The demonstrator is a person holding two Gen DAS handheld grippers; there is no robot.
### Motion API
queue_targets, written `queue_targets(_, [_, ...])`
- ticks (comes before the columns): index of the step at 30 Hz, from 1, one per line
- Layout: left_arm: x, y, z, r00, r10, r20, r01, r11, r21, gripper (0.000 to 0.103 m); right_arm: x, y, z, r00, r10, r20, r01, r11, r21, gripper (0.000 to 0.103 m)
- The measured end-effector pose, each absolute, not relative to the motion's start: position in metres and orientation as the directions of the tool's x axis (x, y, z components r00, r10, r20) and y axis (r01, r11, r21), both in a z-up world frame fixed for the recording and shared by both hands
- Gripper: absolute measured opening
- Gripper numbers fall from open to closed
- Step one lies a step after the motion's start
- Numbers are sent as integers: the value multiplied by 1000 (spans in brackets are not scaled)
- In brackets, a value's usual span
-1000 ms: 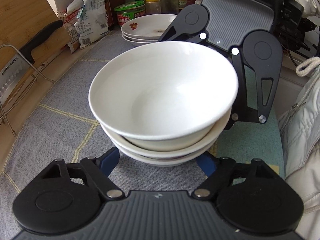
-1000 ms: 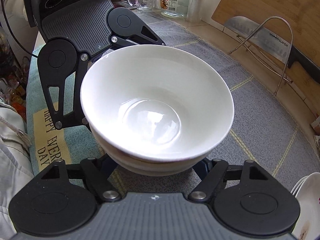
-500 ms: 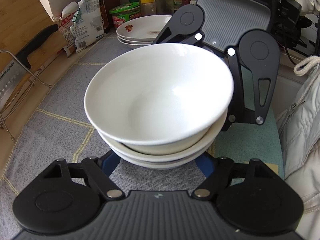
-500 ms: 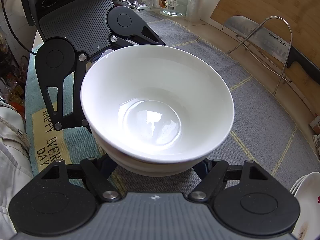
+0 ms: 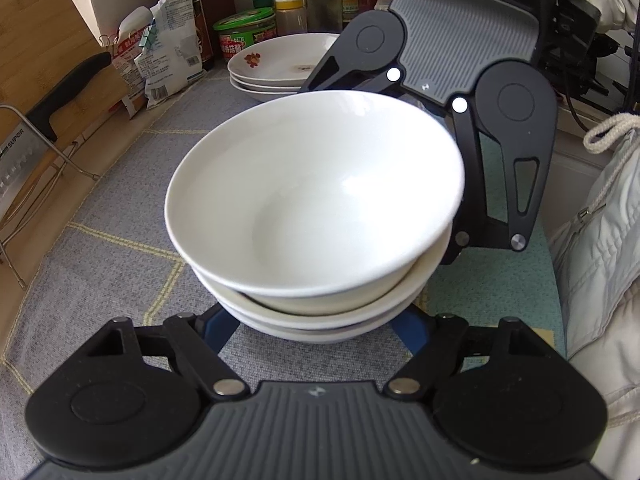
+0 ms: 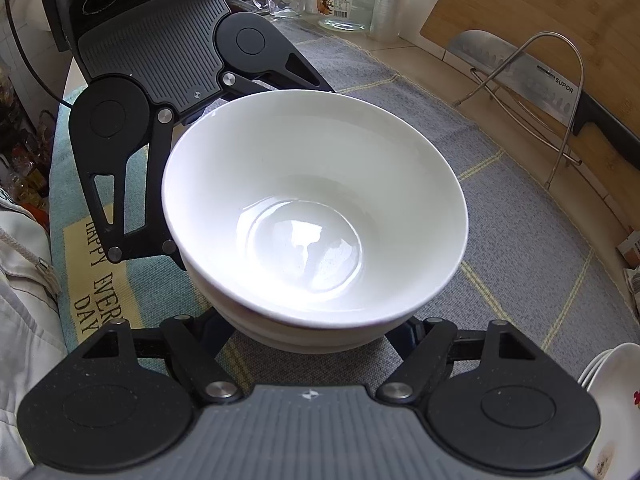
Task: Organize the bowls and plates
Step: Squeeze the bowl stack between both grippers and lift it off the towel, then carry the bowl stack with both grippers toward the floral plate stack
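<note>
Both tools angle steeply down from opposite sides, the left gripper (image 5: 316,330) and right gripper (image 6: 316,332) each clasping the stack of bowls (image 5: 316,208) low down.

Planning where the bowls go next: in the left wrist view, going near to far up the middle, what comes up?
Left gripper → stack of bowls → right gripper → stack of plates → green-lidded tub.
</note>
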State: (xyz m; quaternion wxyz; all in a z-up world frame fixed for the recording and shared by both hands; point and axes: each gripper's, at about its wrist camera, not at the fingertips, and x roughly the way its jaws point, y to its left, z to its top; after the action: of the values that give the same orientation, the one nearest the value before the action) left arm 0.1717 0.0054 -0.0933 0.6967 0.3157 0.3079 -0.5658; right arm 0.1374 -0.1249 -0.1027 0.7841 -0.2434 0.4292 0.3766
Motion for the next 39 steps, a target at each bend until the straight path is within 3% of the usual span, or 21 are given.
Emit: queue_targets(39, [173, 5, -91, 137, -579, -804, 988, 141, 67, 83, 138, -128, -94, 311, 398, -863, -805, 594, -17, 82])
